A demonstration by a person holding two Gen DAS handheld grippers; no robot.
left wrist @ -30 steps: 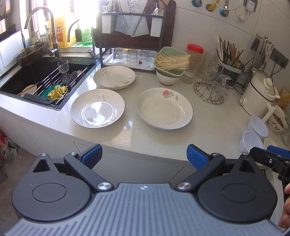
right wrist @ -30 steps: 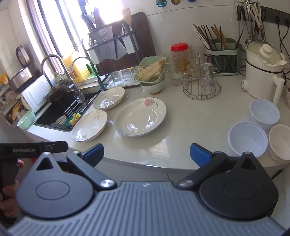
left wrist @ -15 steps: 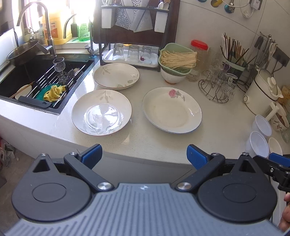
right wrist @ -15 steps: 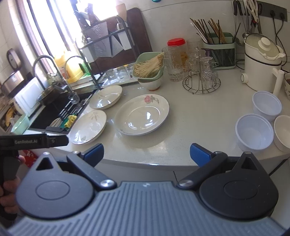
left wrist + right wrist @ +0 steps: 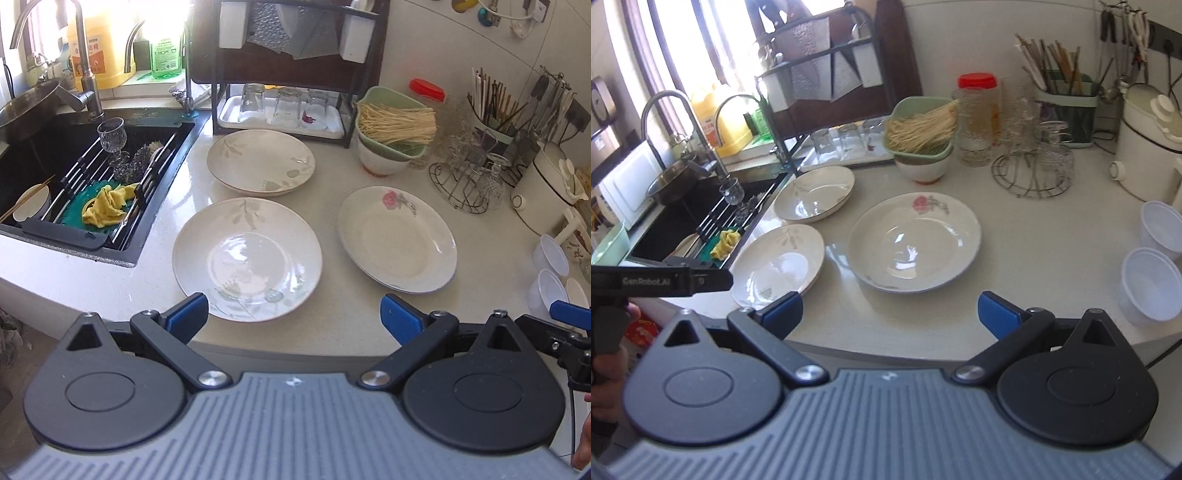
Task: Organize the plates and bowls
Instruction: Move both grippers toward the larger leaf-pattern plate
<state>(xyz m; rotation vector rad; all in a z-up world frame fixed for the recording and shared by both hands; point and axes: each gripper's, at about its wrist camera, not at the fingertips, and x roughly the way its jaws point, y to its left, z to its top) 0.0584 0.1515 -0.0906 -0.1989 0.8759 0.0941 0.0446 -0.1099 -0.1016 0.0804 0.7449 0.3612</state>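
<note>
Three white plates lie on the pale counter. The near leaf-patterned plate (image 5: 246, 258) sits just beyond my left gripper (image 5: 293, 319), which is open and empty. A second leaf plate (image 5: 260, 161) lies behind it. The rose-patterned plate (image 5: 397, 238) is to the right; in the right wrist view this rose plate (image 5: 914, 242) lies just ahead of my open, empty right gripper (image 5: 890, 314). Three white plastic bowls stand at the right: the near bowl (image 5: 1150, 284), the far bowl (image 5: 1161, 229), and a third (image 5: 577, 293).
A black sink (image 5: 74, 184) with a rack, a cloth and a glass lies left. A dish rack with glasses (image 5: 284, 107), a green bowl of noodles (image 5: 395, 123), a wire glass stand (image 5: 465, 184) and a white kettle (image 5: 543, 192) line the back. The counter edge is near.
Both grippers have moved forward toward the counter, so the plates look larger and closer. Both stay open and nothing on the counter has moved.
</note>
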